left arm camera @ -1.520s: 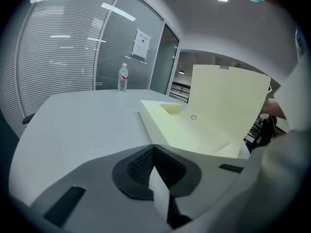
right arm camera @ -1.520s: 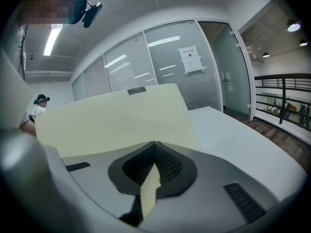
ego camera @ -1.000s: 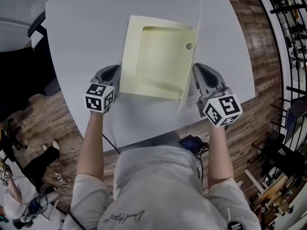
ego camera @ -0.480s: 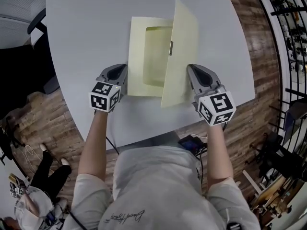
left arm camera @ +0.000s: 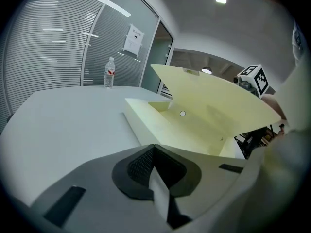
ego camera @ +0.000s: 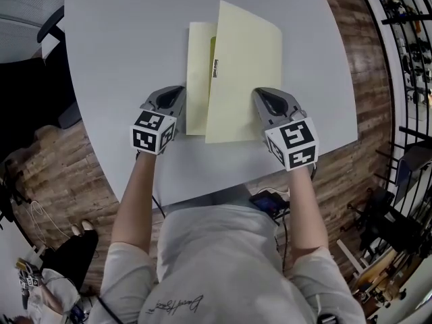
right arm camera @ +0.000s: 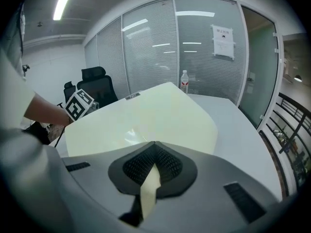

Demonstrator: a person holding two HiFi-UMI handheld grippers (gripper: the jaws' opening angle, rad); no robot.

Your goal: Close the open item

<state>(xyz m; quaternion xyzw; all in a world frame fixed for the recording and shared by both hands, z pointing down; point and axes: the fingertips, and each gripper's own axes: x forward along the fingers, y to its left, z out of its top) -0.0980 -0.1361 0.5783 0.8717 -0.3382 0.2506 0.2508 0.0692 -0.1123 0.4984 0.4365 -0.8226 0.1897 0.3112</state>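
The right gripper [ego camera: 260, 100] is clamped on the folder cover [ego camera: 244, 66], half-lowered just ahead, while the left gripper [ego camera: 177, 94] pinches the folder base [ego camera: 198, 73] edge; a sideways tug would probably land the cover askew.

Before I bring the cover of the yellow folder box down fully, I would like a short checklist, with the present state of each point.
1. Right hand-held gripper shut on the cover: ok.
2. Left hand-held gripper shut on the near edge of the base: ok.
3. Cover lying flat on the base: not ok, it stands tilted above it.
4. Nothing inside the base under the cover: ok for the part that the left gripper view shows.
5. Clasp on the cover in line with the round stud: cannot tell.
6. Bottle clear of the cover's path: ok, it stands far off on the table.
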